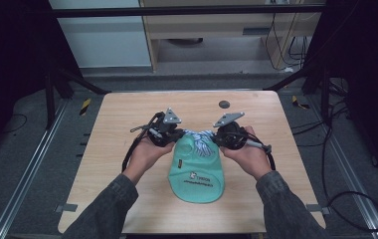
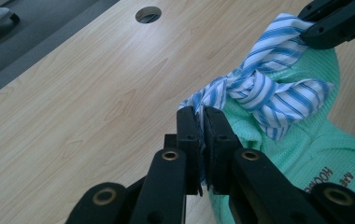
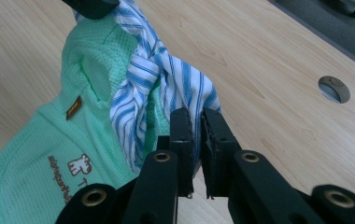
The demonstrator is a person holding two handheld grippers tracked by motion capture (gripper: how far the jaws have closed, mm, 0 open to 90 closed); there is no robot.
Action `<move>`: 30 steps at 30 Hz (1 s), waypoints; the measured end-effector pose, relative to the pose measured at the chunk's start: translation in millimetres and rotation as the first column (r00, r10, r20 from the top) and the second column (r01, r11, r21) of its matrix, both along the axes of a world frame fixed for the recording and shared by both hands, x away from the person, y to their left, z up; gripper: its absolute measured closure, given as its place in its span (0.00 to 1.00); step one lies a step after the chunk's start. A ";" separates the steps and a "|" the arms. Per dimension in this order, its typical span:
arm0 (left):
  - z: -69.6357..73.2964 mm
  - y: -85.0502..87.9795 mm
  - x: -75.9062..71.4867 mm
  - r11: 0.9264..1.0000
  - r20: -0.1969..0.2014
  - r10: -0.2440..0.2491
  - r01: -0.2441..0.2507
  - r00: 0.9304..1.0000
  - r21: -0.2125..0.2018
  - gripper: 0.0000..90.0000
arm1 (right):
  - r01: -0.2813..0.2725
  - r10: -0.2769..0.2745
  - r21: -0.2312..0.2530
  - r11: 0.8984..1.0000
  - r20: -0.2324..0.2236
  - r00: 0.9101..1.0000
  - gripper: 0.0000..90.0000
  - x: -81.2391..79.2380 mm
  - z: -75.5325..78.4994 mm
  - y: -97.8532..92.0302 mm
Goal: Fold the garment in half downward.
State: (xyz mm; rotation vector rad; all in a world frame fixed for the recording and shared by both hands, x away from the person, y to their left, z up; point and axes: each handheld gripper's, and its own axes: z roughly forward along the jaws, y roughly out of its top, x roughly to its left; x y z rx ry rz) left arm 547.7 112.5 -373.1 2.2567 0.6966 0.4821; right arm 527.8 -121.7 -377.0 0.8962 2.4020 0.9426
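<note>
Both grippers pinch the knotted striped tie (image 2: 264,84) (thin woven cotton) above a waffle-knit bib (image 1: 197,172).

Knotted striped strip (image 2: 264,79), green bib (image 1: 197,169)

A pale wooden tabletop (image 1: 127,119) has a round cable hole (image 1: 224,104) near its far edge at twelve o'clock. Yellow-black tape strips (image 1: 85,106) mark the grey floor (image 1: 23,149) at ten and two o'clock.
</note>
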 end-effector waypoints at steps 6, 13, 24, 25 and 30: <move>8.5 1.4 4.9 1.000 0.005 -0.008 0.009 1.000 -0.011 0.96 | 0.004 -0.004 0.000 1.000 0.002 1.000 0.93 6.6 4.9 -1.6; 19.4 2.3 10.8 1.000 0.007 -0.028 0.028 1.000 -0.009 0.96 | 0.003 -0.003 -0.006 1.000 0.011 1.000 0.94 11.7 12.8 0.4; 19.6 2.1 17.4 0.999 -0.014 -0.048 0.048 0.999 -0.004 0.96 | 0.001 -0.001 -0.004 1.000 -0.002 1.000 0.94 19.1 11.7 -0.8; 19.6 2.1 17.4 0.999 -0.014 -0.048 0.048 0.999 -0.004 0.96 | -0.001 0.001 -0.006 1.000 -0.001 1.000 0.94 19.0 11.8 -1.1; 20.9 0.7 19.0 0.999 -0.012 -0.046 0.046 0.999 -0.013 0.96 | -0.006 0.006 -0.007 1.000 -0.010 1.000 0.94 20.8 11.3 -4.1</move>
